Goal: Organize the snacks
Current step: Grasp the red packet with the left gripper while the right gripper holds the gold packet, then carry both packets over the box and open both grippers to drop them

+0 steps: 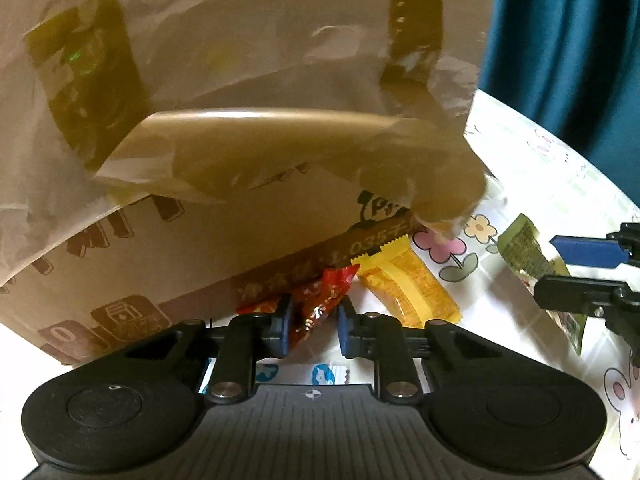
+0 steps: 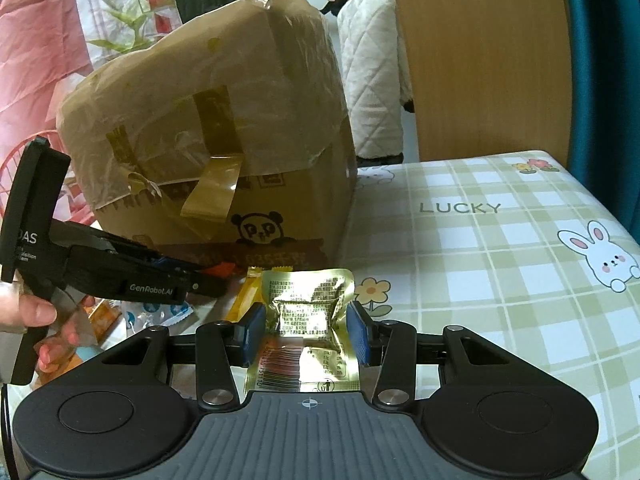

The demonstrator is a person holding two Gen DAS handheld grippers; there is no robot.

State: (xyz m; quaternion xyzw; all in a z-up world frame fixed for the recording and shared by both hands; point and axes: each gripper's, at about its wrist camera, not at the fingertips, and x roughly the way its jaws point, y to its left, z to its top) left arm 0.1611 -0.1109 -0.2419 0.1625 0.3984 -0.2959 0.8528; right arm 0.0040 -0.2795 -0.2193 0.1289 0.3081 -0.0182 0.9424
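My left gripper point(image 1: 313, 326) has its pads on both sides of a red snack packet point(image 1: 316, 304), right in front of a taped cardboard box point(image 1: 200, 240). A yellow snack packet point(image 1: 408, 284) lies just right of it on the tablecloth. My right gripper point(image 2: 307, 330) straddles a gold foil snack packet point(image 2: 308, 312) lying flat on the table; its pads sit at the packet's edges. In the left wrist view the right gripper point(image 1: 580, 272) shows at the right edge over the gold packet point(image 1: 524, 248). In the right wrist view the left gripper point(image 2: 200, 276) shows at left.
The big box point(image 2: 224, 152) stands at the table's back left, wrapped in plastic with loose tape. More packets point(image 2: 160, 314) lie near the front left, one blue and white point(image 1: 324, 374). The checked tablecloth point(image 2: 480, 260) stretches right. A wooden chair back point(image 2: 480, 60) stands behind the table.
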